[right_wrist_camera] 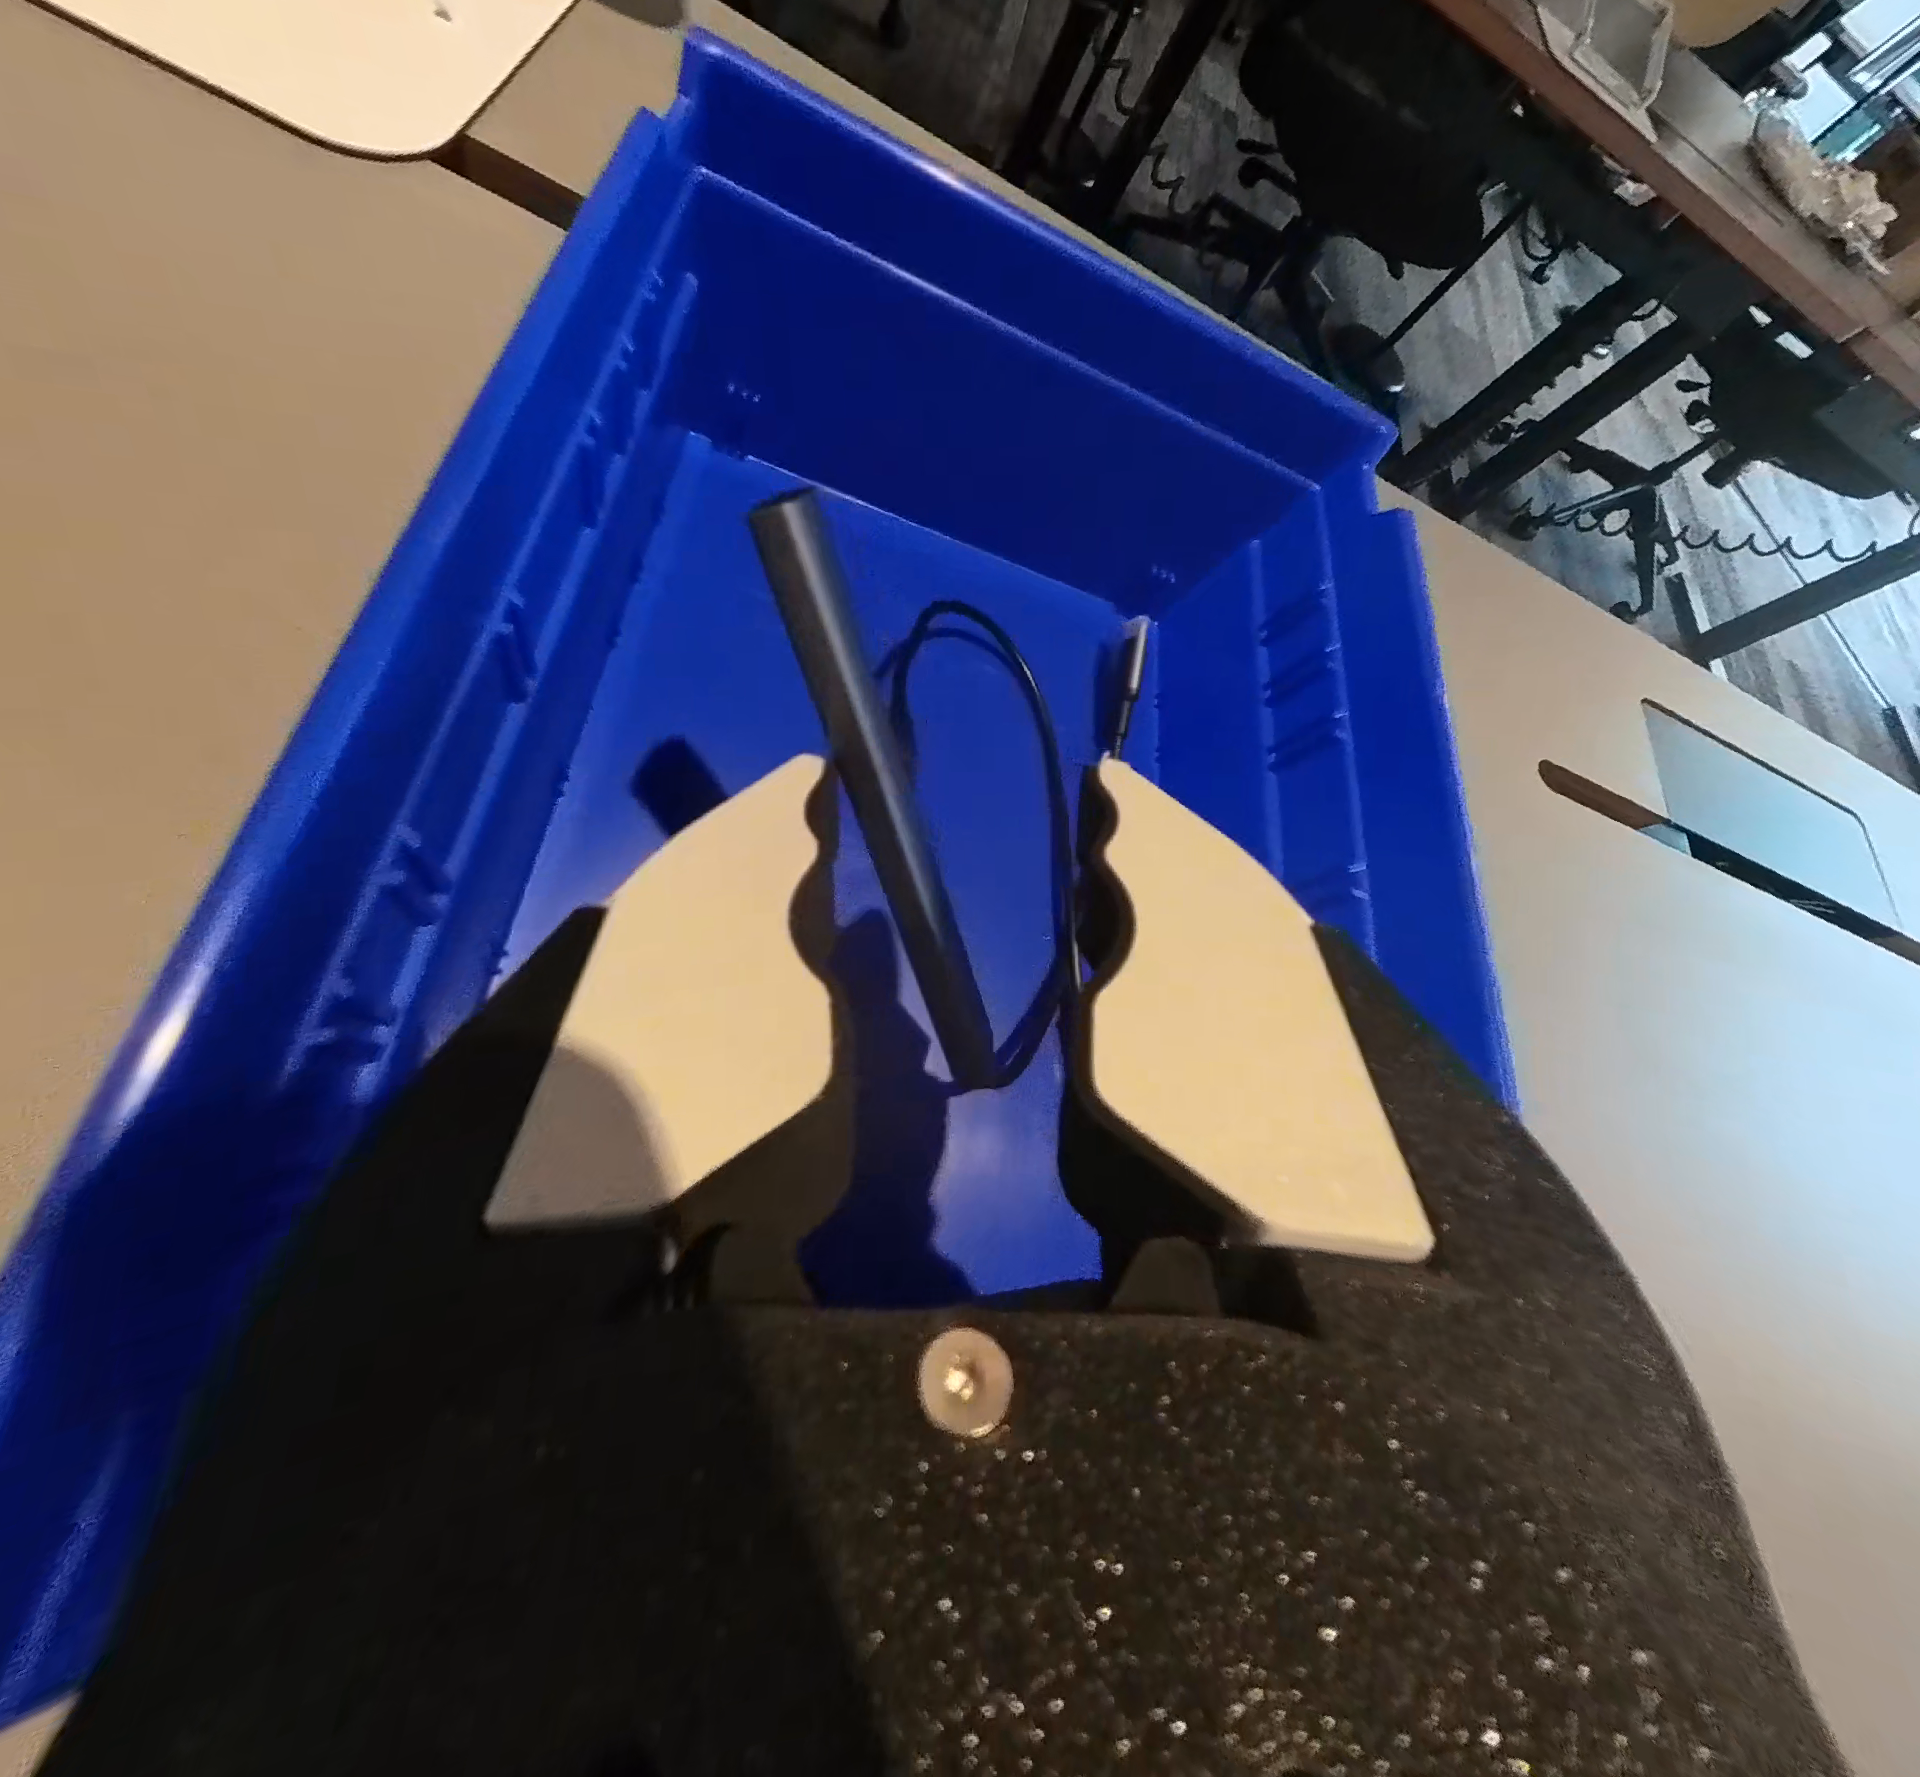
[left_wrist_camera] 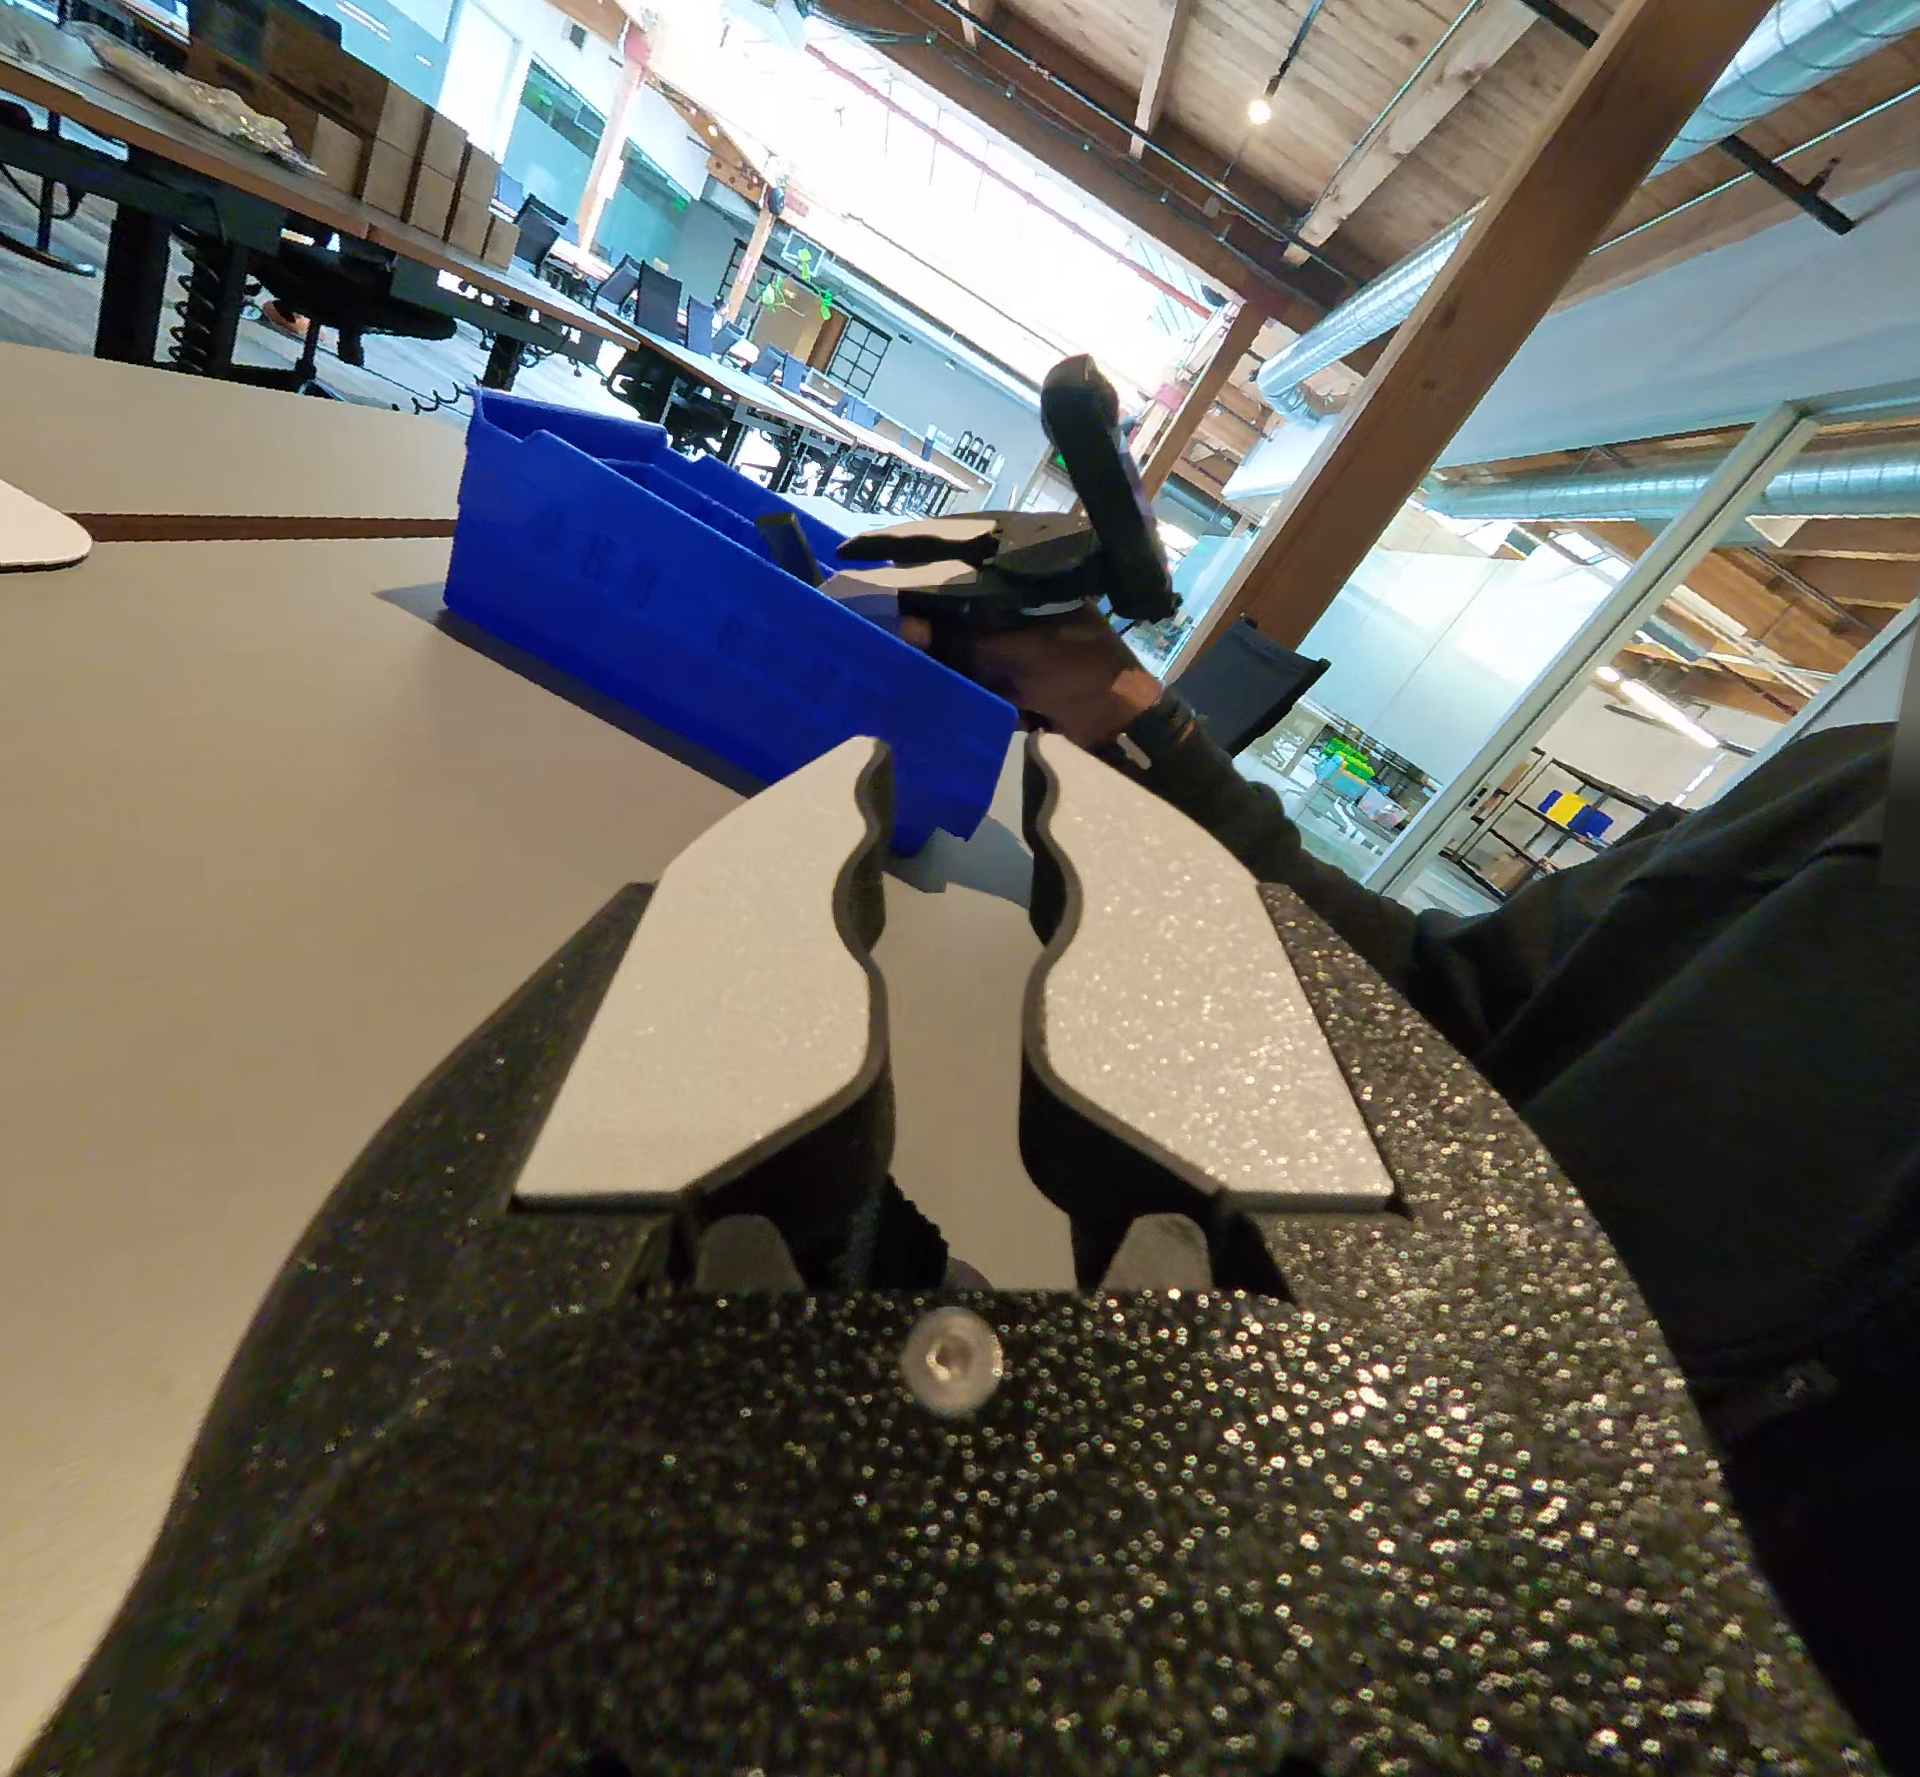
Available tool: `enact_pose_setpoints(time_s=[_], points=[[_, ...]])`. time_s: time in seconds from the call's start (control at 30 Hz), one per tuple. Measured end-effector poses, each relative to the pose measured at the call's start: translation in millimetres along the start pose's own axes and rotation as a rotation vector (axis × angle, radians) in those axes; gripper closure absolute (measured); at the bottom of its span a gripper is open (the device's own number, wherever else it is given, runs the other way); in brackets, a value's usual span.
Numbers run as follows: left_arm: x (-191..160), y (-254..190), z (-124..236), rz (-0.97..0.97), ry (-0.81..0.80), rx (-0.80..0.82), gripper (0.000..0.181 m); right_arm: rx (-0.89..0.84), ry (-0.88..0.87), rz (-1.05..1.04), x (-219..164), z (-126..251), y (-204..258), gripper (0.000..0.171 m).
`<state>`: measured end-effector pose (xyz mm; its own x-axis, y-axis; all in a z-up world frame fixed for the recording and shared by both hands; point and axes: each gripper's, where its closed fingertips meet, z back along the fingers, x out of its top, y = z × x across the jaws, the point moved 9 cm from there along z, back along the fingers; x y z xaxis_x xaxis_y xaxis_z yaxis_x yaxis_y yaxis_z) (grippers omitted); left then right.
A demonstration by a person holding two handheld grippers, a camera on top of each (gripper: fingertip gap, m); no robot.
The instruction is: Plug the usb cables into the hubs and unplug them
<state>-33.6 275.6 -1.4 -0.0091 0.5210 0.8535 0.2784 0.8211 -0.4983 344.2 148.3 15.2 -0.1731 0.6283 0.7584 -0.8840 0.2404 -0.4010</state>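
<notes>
Hub (right_wrist_camera: 868, 782): dark slim bar in the blue bin (right_wrist_camera: 582, 522); centre of the right wrist view, propped aslant, far end toward upper left of frame, near end low at centre
Long axis: runs nearly along the right jaws' reach, leaning left; a grip across its width looks possible, in my judgement, with little turning
Cable (right_wrist_camera: 1023, 719): thin black loop from the hub's near end, curving right of it; plug (right_wrist_camera: 1127, 678) lies by the bin's right wall, not in any port I can see
Right gripper (right_wrist_camera: 961, 792): jaws wide apart, empty; hub's lower half shows between them; whether they touch it, cannot tell
Left gripper (left_wrist_camera: 956, 761): jaws apart with a narrow gap, holding nothing; low over the bench (left_wrist_camera: 260, 792), bin (left_wrist_camera: 644, 584) beyond the tips at frame centre
Nearer arm: right, poised over the bin; left stands outside it, well apart from the hub
Step, as I judge: picking up the hub; plugging not yet begun
</notes>
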Motion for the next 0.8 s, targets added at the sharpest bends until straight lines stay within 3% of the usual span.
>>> enact_pose_setpoints(time_s=[0.3, 0.37, 0.5, 0.67, 0.8], points=[[0.0, 3.0, 1.6, 0.002, -0.006, 0.018, 0.158, 0.196, 0.010, -0.135, 1.1, 7.8, -3.9, 0.089], [0.8, 2.8, 1.9, -0.002, -0.011, 0.023, 0.158, 0.200, -0.101, -0.171, 8.7, 16.4, -9.8, 0.086], [3.9, 2.8, 3.8, -0.041, -0.026, 0.071, 0.158, 0.284, -0.483, -0.227, 38.4, 53.4, -4.7, 0.086], [9.8, 7.4, 11.1, -0.252, -0.014, 0.331, 0.156, 0.491, -0.798, -0.218, 66.7, 98.6, 63.5, 0.100], [12.3, 13.4, 17.3, -0.439, 0.026, 0.578, 0.151, 0.712, -0.736, -0.093, 61.9, 100.7, 163.3, 0.103]])
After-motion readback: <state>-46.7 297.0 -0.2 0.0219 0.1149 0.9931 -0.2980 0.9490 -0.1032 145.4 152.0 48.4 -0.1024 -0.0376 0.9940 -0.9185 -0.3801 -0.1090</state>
